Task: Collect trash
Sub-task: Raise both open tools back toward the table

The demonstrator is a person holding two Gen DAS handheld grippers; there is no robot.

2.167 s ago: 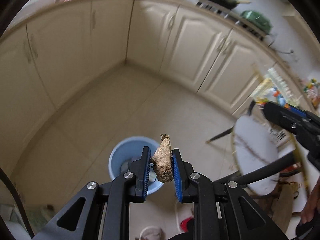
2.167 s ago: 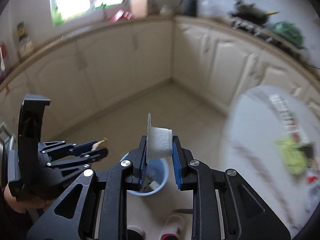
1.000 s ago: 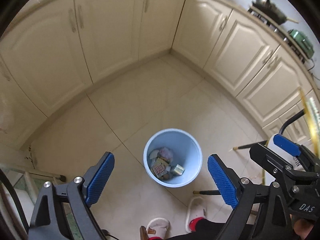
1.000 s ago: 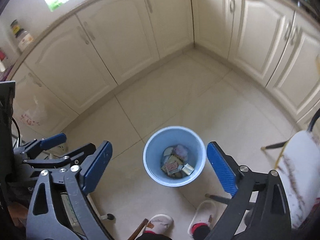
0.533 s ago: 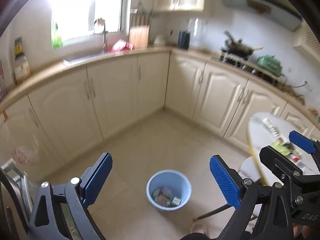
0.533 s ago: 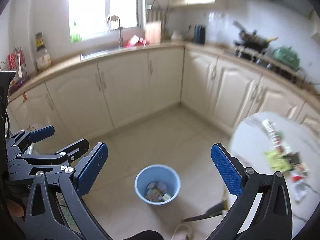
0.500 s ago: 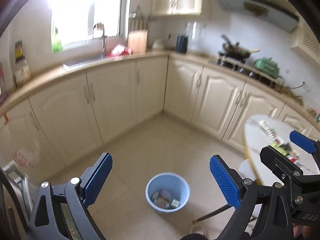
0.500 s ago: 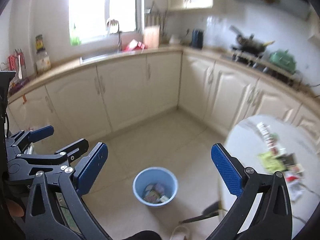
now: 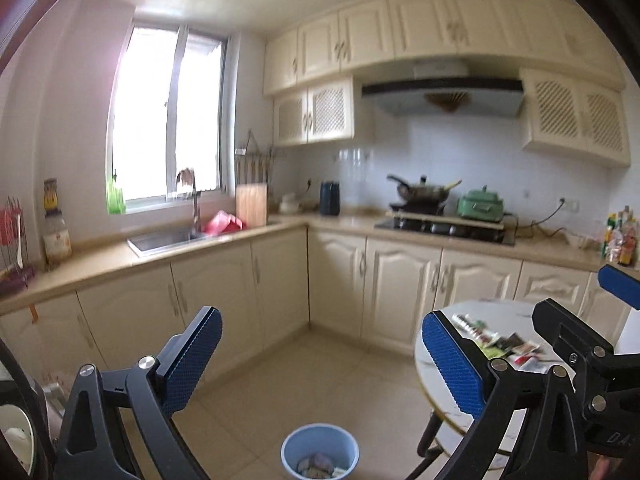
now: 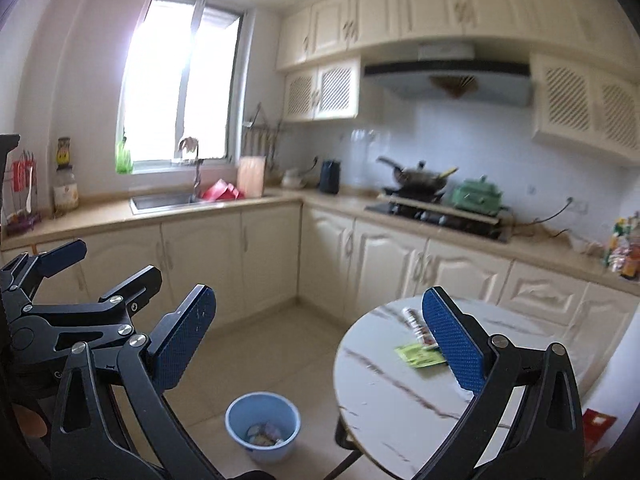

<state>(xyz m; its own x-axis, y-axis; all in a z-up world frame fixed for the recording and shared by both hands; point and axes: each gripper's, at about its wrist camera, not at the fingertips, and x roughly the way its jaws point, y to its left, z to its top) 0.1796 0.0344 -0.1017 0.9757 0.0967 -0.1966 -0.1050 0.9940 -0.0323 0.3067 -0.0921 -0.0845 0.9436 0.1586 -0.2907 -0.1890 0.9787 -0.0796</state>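
Note:
Both grippers are held high and point across the kitchen. My left gripper (image 9: 320, 318) has wide jaws that are still opening, with nothing between them. My right gripper (image 10: 318, 294) is open and empty too. On the floor below stands a light blue bin (image 9: 320, 438) (image 10: 264, 454) with several pieces of trash (image 9: 316, 464) (image 10: 264, 436) inside. To the right is a round white marble table (image 10: 400, 380) (image 9: 516, 316) with a green packet (image 10: 420, 354), a striped tube (image 10: 412, 318) and other wrappers (image 9: 504, 344). The right finger hides part of them.
Cream cabinets run along the far walls under a counter with a sink (image 9: 164, 240), a stove with a wok (image 9: 424, 192) and a green pot (image 9: 480, 204). Tiled floor lies open between cabinets and table. A black table leg (image 10: 344, 460) stands near the bin.
Both grippers let go of their pieces over the bin, opened wide, then rose and tilted up from looking down into the bin to looking across the kitchen.

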